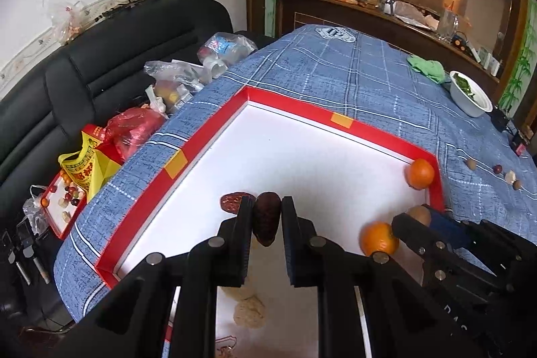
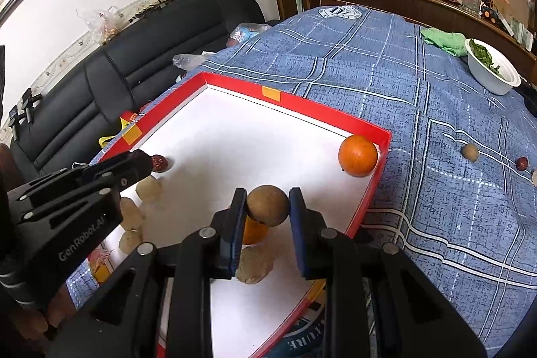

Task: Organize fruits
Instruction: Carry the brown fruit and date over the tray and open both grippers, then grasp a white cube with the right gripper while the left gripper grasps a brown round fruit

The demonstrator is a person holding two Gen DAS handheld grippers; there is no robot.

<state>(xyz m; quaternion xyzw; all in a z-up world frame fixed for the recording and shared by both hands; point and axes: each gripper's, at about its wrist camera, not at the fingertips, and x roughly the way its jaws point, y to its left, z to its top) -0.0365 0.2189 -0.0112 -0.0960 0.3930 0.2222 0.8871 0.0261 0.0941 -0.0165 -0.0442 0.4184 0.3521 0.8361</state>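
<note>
1. While both of my grippers hang over the red-rimmed tray (image 1: 174,163) on the blue checked tablecloth (image 1: 352,79), each one carries a fruit.
2. My left gripper (image 1: 267,217) is clenched on a dark red date (image 1: 266,218); the pads press both its sides, and it is held above the tray's white floor.
3. A second red date (image 1: 231,202) lies on the tray floor just beyond the left finger.
4. My right gripper (image 2: 268,207) is closed on a round brown fruit (image 2: 268,205), gripped between the blue pads (image 2: 297,217) and held clear of the tray.
5. One orange (image 2: 358,155) rests in the far right corner of the tray, touching the rim.
6. A second orange (image 2: 253,232) lies on the tray floor directly under the brown fruit, partly hidden by my left finger in the right wrist view.
7. Several pale beige lumpy pieces (image 2: 147,190) lie on the tray near its near-left side; one more (image 2: 253,269) lies below the right gripper.
8. Outside the tray, on the cloth to the right, a small brown fruit (image 2: 469,152) and a red date (image 2: 522,163) lie well apart from the tray.
9. A white bowl of greens (image 2: 493,69) and a green cloth (image 2: 443,39) sit at the far right of the table.
</note>
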